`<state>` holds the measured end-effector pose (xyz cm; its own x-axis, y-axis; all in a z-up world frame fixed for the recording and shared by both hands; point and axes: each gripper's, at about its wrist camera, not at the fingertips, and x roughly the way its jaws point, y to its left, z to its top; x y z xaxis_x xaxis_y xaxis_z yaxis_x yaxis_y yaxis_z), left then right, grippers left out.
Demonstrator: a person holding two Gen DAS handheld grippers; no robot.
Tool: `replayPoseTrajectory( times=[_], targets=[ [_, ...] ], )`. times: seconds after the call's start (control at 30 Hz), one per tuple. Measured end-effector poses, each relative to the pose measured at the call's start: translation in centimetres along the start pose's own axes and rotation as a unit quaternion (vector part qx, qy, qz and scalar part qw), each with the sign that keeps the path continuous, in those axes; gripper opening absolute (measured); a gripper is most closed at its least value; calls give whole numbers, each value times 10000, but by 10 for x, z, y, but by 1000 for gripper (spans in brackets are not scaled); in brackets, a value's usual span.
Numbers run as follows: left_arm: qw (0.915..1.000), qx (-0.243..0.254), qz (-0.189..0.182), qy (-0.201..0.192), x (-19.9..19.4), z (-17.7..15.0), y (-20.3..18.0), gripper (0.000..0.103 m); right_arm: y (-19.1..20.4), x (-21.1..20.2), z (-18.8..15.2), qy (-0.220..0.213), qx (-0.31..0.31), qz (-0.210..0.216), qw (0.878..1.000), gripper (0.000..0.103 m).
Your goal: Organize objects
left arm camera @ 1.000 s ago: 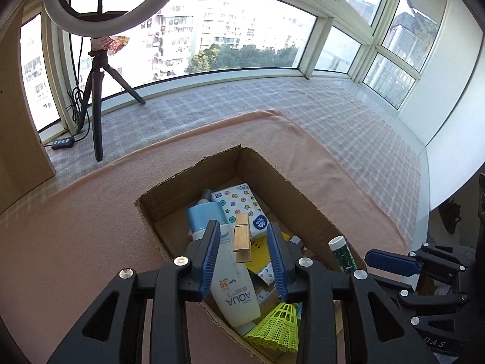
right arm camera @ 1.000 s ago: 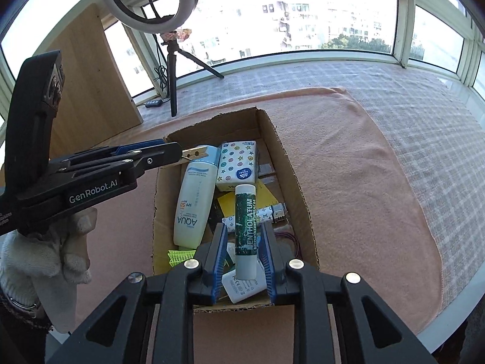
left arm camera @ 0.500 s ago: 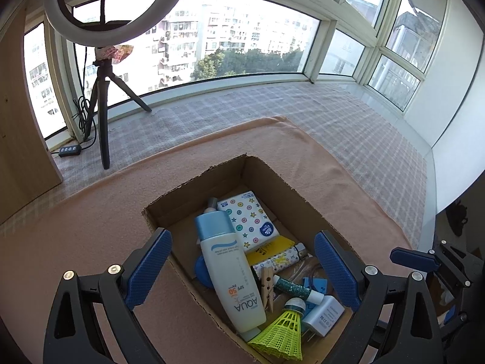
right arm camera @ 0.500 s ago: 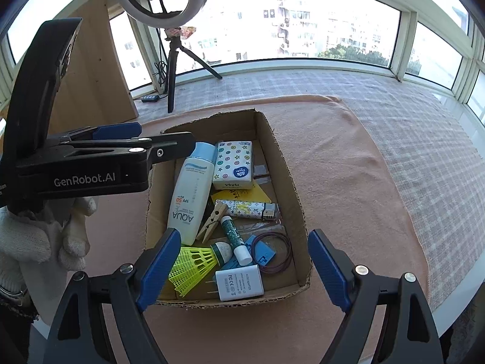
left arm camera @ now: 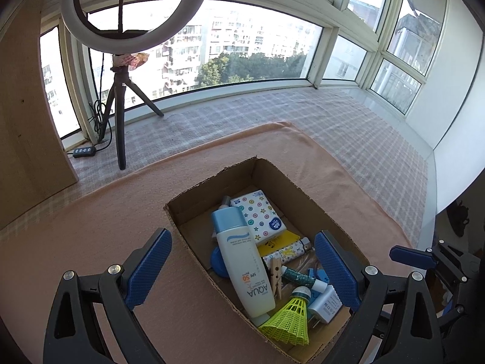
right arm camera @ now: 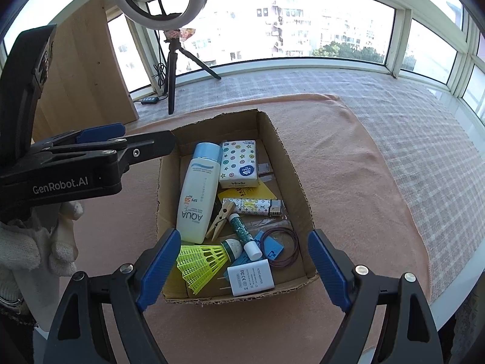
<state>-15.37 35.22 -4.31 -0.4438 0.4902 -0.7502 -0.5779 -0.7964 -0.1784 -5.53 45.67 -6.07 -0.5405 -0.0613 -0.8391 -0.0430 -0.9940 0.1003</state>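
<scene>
Clothespin (left arm camera: 275, 276) dropped into box (left arm camera: 212, 188), below left gripper (left arm camera: 241, 268), seemingly clear

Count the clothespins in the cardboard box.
1: a wooden clothespin lying against the sunscreen bottle, beside the green lip balm tube. Others could be hidden under the clutter.

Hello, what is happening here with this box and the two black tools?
A person is sorting small things into a cardboard box on a pink cloth. Both the left gripper and the right gripper hang open over the box, their jaws having just opened, with nothing held between them. A wooden clothespin and a green tube lie inside, beside a sunscreen bottle, a tissue pack, a yellow shuttlecock and a white charger.
</scene>
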Motion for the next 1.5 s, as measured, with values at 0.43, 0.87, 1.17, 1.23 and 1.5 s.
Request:
replayPoseTrajectory(
  times=[0.43,0.87,1.17,1.23,1.5],
  targets=[
    [9991,-165,335,-177,-65,-30,42,97,48,-16,-3,-119,-54,194,9997,83],
    [9933,-648,905,-319,-143,-83,121,97,124,-32,-5,-286,-317,423,9982,83],
    [9844,-1085,1348,-305,-195,-138,168,97,179,-40,-12,-362,-571,621,9958,83],
    [9822,-1143,1456,-319,-206,-151,172,97,191,-42,-15,-401,-651,651,9949,83],
    [9724,-1452,1774,-424,-247,-192,187,97,239,-56,-33,-634,-1052,671,9902,83]
  ],
)
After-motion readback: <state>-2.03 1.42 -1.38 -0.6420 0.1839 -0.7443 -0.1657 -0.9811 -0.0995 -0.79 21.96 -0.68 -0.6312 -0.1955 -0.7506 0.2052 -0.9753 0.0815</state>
